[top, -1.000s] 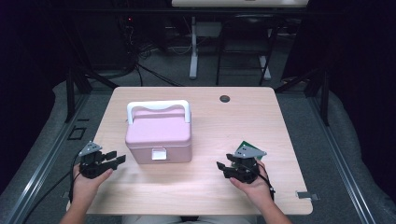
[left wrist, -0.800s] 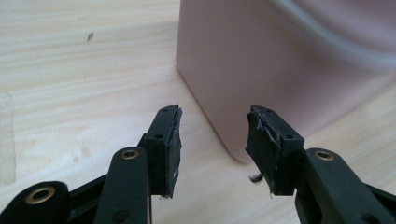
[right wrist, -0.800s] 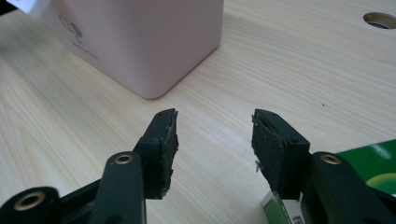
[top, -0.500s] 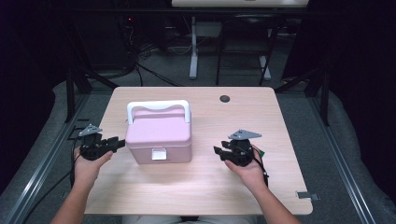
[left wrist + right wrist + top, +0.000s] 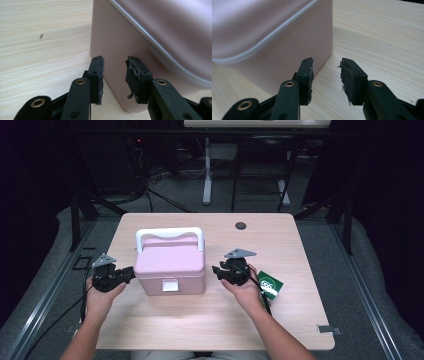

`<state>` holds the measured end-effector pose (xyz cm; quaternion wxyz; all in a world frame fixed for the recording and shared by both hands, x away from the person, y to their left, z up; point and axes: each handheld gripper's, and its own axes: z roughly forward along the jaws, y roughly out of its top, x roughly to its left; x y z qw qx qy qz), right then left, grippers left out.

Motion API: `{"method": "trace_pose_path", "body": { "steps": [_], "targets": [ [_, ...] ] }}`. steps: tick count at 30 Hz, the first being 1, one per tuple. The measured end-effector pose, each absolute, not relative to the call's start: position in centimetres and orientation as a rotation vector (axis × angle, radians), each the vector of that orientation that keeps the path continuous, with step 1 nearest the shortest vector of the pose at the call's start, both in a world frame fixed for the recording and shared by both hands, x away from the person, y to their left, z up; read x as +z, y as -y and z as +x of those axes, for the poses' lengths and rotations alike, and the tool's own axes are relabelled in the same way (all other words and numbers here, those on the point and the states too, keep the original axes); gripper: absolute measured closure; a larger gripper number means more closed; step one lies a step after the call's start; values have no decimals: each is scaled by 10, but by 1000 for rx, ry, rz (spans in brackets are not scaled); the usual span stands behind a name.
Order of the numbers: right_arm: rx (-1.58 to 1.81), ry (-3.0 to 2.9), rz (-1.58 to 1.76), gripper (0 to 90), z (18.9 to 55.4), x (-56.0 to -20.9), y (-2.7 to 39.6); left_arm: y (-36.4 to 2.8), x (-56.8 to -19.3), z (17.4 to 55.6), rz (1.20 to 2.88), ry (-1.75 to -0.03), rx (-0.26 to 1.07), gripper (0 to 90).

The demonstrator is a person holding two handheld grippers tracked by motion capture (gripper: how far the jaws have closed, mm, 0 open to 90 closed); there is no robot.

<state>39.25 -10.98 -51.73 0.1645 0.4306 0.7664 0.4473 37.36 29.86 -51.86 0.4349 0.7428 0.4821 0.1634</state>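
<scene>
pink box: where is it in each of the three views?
High view: pink box left of centre on the table, between both grippers.
Left gripper view: upper right, past the jaws.
Right gripper view: upper left.
Shared landmark: the pale lid seam.

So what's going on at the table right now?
A person is bringing a gripper in from each side of a pink box with a white handle on the wooden table. The left gripper is right at the box's left wall; the right gripper is close to its right side. Both have just been closing, but nothing sits between either one's fingers. A green card lies beside the right hand.
</scene>
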Motion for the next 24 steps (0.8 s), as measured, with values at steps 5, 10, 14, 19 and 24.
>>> {"method": "trace_pose_path", "body": {
  "steps": [5, 10, 14, 19, 24],
  "targets": [
    [1284, -2174, 1227, 617, 398, -519, 100, -296, -519, 372, 1852, -1196, 418, 687],
    [1302, -2177, 1225, 638, 400, -521, 92, -295, -519, 372, 1859, -1179, 413, 709],
    [1323, -2167, 1241, 713, 398, -522, 91, -294, -519, 371, 1856, -1178, 405, 741],
    [1301, -2156, 1202, 881, 390, -521, 82, -290, -518, 368, 1848, -1181, 396, 850],
    [1288, -2129, 1213, 900, 387, -521, 79, -286, -517, 367, 1851, -1193, 402, 897]
  ]
}}
